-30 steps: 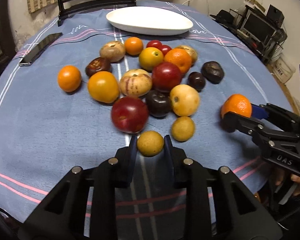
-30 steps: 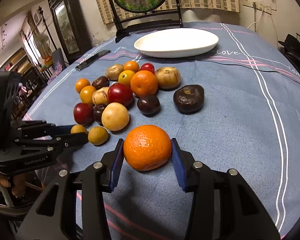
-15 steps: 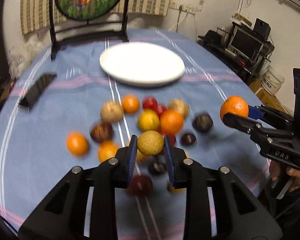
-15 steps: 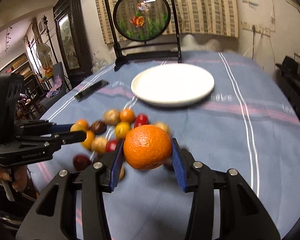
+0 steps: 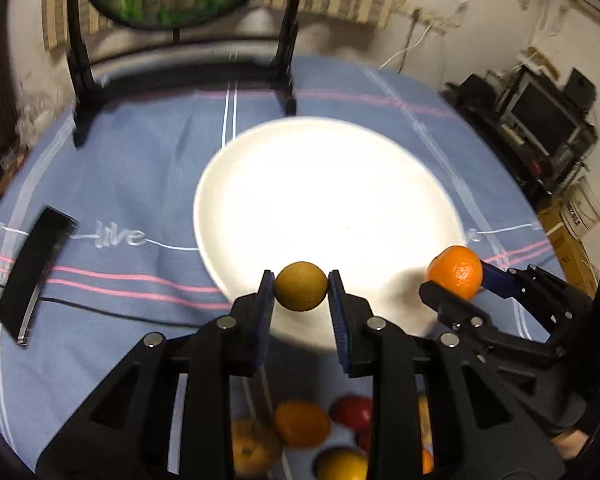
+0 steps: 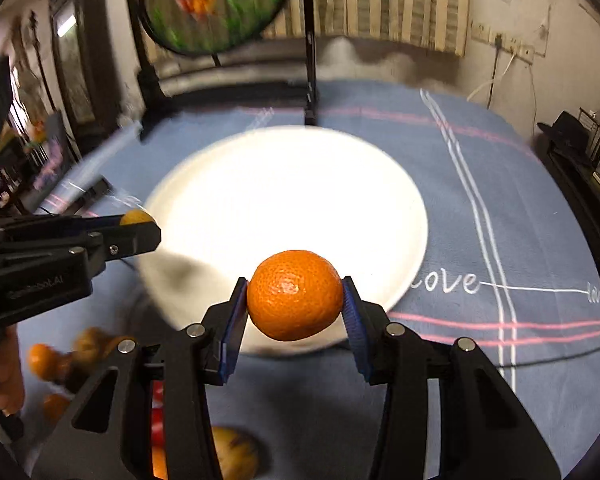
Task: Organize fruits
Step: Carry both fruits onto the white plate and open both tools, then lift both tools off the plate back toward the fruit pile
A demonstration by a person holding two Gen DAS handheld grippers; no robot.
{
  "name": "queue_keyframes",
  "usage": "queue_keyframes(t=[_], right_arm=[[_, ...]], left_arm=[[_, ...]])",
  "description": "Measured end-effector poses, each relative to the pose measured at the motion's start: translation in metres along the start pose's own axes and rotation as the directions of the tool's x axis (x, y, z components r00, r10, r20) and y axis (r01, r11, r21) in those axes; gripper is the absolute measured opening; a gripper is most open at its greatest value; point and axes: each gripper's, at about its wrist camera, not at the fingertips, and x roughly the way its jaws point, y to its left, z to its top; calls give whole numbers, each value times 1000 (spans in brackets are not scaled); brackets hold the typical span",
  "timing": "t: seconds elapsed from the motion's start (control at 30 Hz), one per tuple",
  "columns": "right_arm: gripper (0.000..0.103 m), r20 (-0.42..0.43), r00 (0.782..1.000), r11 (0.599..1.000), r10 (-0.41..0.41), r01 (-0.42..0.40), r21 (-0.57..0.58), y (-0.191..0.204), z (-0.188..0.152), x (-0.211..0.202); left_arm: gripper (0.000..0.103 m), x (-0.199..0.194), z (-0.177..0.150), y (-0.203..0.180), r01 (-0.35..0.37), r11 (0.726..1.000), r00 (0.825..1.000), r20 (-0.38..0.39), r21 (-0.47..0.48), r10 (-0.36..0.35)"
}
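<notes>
- Two grippers are up over the near edge of one white plate [image 5: 328, 200] on a blue cloth [image 5: 140, 160].
- The left gripper [image 5: 301, 292] is clenched on one small yellow-brown fruit [image 5: 301, 286], pinched between its blue pads above the plate's near rim.
- The right gripper [image 6: 295, 300] is grasping one orange [image 6: 295, 294], its pads pressed to both sides, also over the near rim and to the right of the left one.
- The plate has no fruit lying on it; only the grippers' shadows fall on its near part.
- The loose fruits [image 5: 300, 424] lie on the cloth nearer than the plate, behind the gripper frames. The left view shows perhaps five or six: orange, red and yellow ones, too blurred and hidden for a sure count.
- One dark phone [image 5: 32, 276] lies on the cloth at far left.
- One black stand [image 6: 216, 12] with a round painted panel rises at the far edge of the table.
- Part of a hand [image 6: 4, 376] shows on the left gripper's handle.
</notes>
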Motion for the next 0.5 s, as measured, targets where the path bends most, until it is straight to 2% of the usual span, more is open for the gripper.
queue_keyframes(t=[0.1, 0.13, 0.17, 0.2, 0.23, 0.27, 0.33, 0.5], right_arm=[[47, -49, 999, 1000, 1, 0, 21, -6, 3, 21], [49, -68, 998, 1000, 3, -1, 24, -6, 4, 25], [55, -71, 997, 1000, 4, -3, 16, -5, 4, 25], [63, -53, 999, 1000, -1, 1, 7, -3, 4, 22], [68, -18, 1000, 1000, -9, 9, 3, -3, 2, 14], [69, 5, 1000, 1000, -9, 9, 3, -3, 1, 7], [69, 17, 1000, 1000, 3, -3, 17, -6, 0, -5], [70, 41, 999, 998, 18, -21, 58, -17, -18, -43]], left_arm=[[27, 26, 4, 5, -12, 1000, 999, -39, -25, 11], [32, 31, 5, 6, -14, 999, 999, -42, -33, 13], [56, 32, 6, 8, -16, 999, 999, -38, -42, 15], [63, 31, 4, 9, -21, 999, 999, -25, -48, 20], [78, 25, 3, 8, -11, 999, 1000, 11, -45, 11], [91, 19, 2, 7, -21, 999, 999, 26, -40, 22], [92, 7, -1, 2, -42, 999, 998, 47, -22, 43], [93, -35, -20, -8, -45, 997, 995, 94, 58, 39]])
